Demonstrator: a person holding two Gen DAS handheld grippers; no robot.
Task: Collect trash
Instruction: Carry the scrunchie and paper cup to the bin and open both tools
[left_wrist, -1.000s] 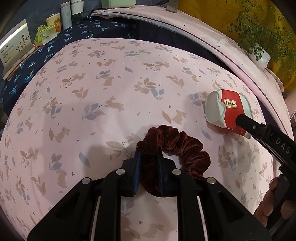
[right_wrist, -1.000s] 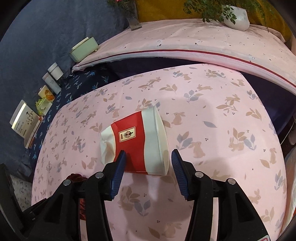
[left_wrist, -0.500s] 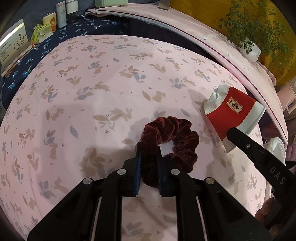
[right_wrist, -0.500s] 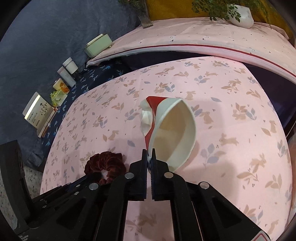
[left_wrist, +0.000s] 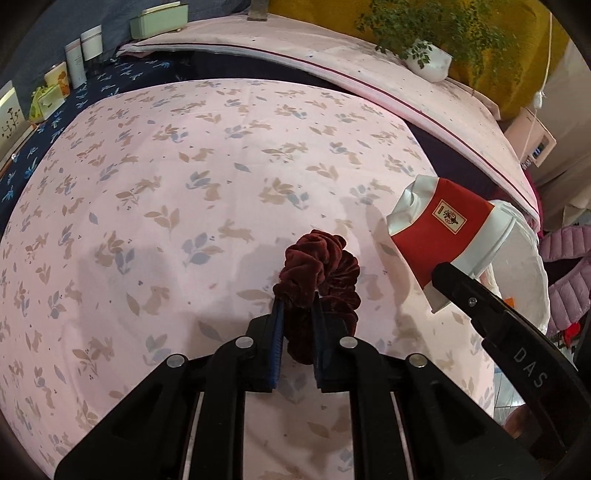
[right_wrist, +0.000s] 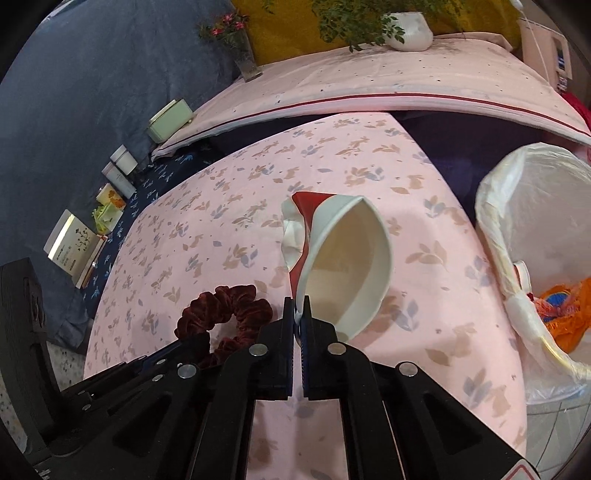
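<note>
So, step: both loads up off bed, carry to bin.
L gripper (left_wrist: 297, 317): clamped on scrunchie (left_wrist: 321, 269), hanging just over sheet.
R gripper (right_wrist: 298, 320): pinching cup (right_wrist: 343, 266) rim, cup crushed, mouth twd cam.
Next: prob. swing cup right over bin (right_wrist: 495, 236), then let go.
Surface: pink bunny sheet (left_wrist: 166, 184), soft.
Room: plant (right_wrist: 406, 33), vase, boxes along wall.

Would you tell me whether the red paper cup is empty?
Empty: the right wrist view looks into the cup's mouth, showing only bare cream walls.

"DAS" in pale letters on the right gripper (left_wrist: 439, 273) arm; cup label (left_wrist: 449, 218) – illegible
</note>
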